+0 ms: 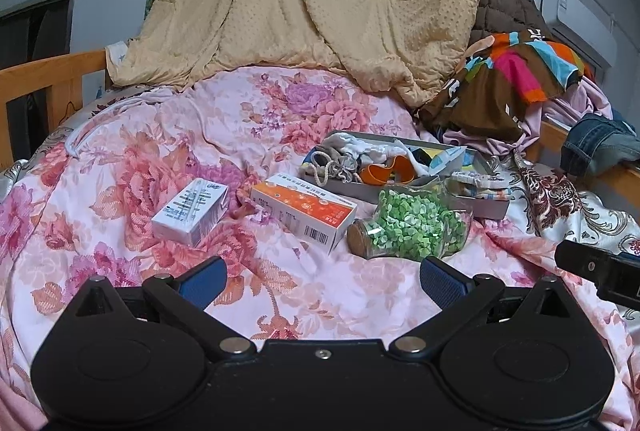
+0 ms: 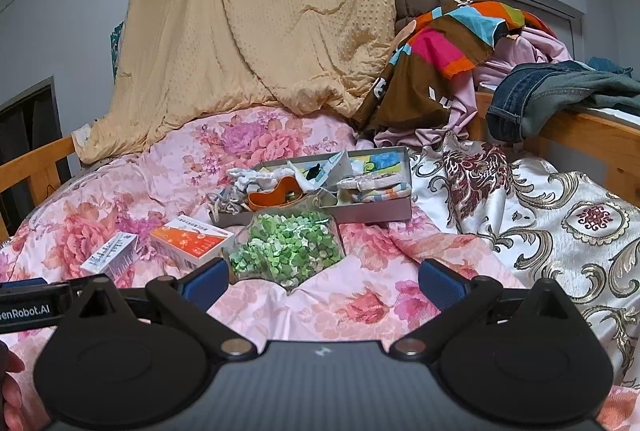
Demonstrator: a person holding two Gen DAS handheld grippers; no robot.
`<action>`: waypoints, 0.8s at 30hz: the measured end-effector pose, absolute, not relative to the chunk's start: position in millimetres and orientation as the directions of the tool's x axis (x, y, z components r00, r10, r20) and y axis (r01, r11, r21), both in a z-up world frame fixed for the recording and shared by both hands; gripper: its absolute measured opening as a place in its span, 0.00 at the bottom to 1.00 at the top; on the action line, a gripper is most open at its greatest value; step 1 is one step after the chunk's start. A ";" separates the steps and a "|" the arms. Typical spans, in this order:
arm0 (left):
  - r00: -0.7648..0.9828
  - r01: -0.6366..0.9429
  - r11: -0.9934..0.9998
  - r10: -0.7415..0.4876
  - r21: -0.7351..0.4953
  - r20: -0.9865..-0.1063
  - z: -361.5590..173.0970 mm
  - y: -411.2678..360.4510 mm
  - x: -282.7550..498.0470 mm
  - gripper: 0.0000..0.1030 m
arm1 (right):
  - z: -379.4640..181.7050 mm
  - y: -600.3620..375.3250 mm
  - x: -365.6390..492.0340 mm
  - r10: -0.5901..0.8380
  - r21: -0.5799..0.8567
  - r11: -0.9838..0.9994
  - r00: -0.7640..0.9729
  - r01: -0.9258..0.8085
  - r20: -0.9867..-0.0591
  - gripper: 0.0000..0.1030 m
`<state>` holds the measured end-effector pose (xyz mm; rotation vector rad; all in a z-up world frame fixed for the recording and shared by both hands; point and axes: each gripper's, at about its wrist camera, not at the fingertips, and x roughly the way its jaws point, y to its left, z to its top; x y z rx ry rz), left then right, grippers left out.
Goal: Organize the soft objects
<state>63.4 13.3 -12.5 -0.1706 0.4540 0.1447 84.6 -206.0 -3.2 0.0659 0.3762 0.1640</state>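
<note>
A grey box (image 1: 494, 209) (image 2: 376, 212) on the floral bedspread holds socks, a drawstring pouch (image 1: 336, 161) and an orange piece (image 1: 384, 171) (image 2: 276, 197). In front of it lies a glass jar of green bits (image 1: 412, 227) (image 2: 286, 251), an orange-and-white carton (image 1: 304, 211) (image 2: 192, 241) and a white carton (image 1: 192, 211) (image 2: 110, 257). My left gripper (image 1: 320, 281) is open and empty, just short of the jar. My right gripper (image 2: 322, 281) is open and empty, close in front of the jar. The right gripper's side shows at the left wrist view's right edge (image 1: 600, 271).
A beige quilt (image 1: 320, 3) (image 2: 256, 31) hangs at the back. A pile of clothes (image 1: 516, 71) (image 2: 452, 47) lies at the back right, with jeans (image 2: 552, 91) over the wooden bed rail (image 2: 592, 139). A brocade cloth (image 2: 540, 223) covers the right side.
</note>
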 end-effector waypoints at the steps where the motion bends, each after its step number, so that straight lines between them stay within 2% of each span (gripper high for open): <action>1: 0.888 -0.178 0.975 0.101 -0.131 -0.449 -12.9 13.5 63.5 0.99 | -3.9 -205.8 84.8 0.171 0.093 0.985 0.916 -0.147 -0.362 1.00; 24: 0.879 -0.185 0.975 0.107 -0.126 -0.464 -16.9 15.0 65.0 0.99 | -9.4 -206.7 86.1 0.168 0.090 0.985 0.911 -0.144 -0.377 1.00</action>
